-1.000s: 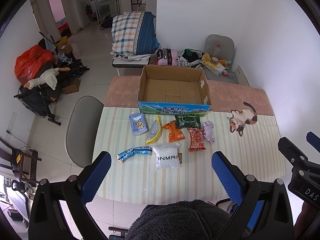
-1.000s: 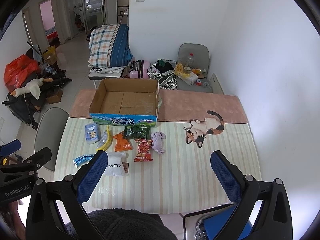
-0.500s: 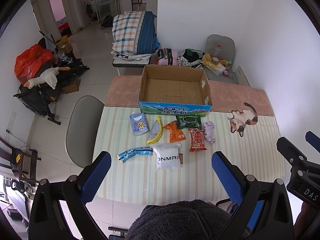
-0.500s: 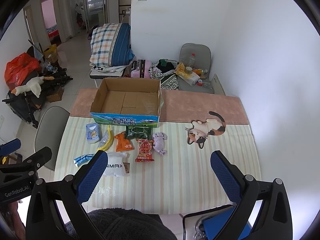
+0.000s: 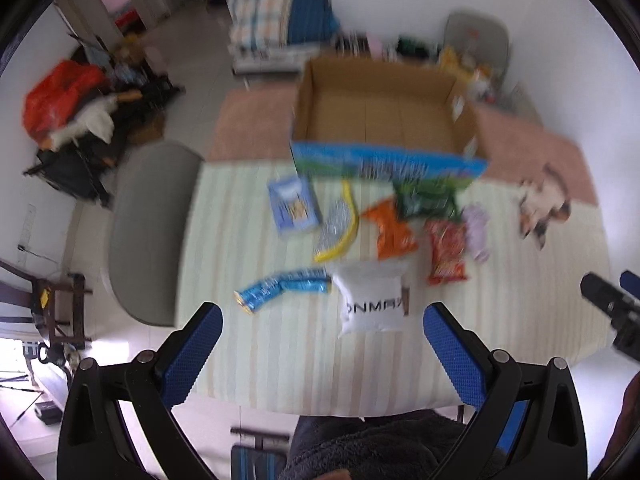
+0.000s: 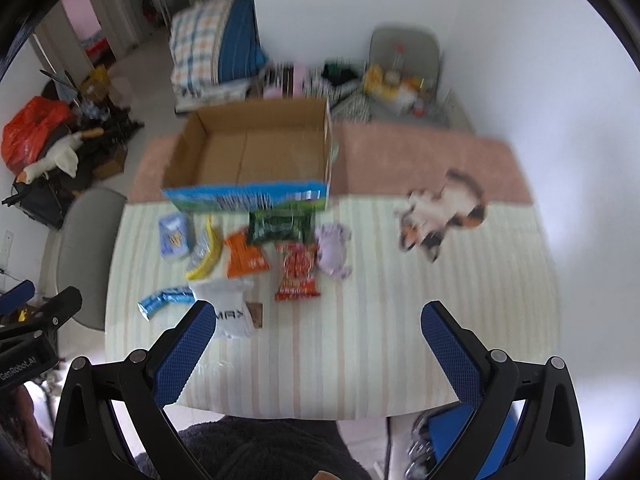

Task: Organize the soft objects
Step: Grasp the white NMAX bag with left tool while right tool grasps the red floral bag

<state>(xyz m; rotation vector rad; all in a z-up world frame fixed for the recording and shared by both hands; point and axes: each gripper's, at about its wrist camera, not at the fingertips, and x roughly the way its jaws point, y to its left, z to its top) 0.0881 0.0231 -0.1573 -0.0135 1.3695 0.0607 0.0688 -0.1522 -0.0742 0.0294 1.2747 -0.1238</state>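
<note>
An open cardboard box [image 5: 384, 120] [image 6: 256, 156] stands at the far side of the striped table [image 5: 280, 352]. In front of it lie several soft packets: a white pouch [image 5: 370, 298] [image 6: 228, 308], a blue wrapper [image 5: 280, 286], a light-blue pack [image 5: 294, 206], a yellow-edged bag [image 5: 338, 224], an orange packet [image 5: 390, 228], a green packet [image 5: 426, 200], a red packet [image 5: 446, 252] [image 6: 298, 274] and a lilac plush [image 5: 476, 228] [image 6: 334, 248]. My left gripper [image 5: 320, 350] is open and empty above the near table edge, before the white pouch. My right gripper [image 6: 318, 350] is open and empty.
A grey chair [image 5: 152, 232] stands at the table's left side. A cat picture [image 6: 444, 212] is printed on the cloth at the right. The floor beyond holds a folded plaid quilt [image 5: 276, 12], bags and clutter [image 5: 80, 108]. Both views are blurred.
Both grippers have moved forward and down toward the table; the packets and box look larger and the views are motion-blurred. Both stay open and empty.
</note>
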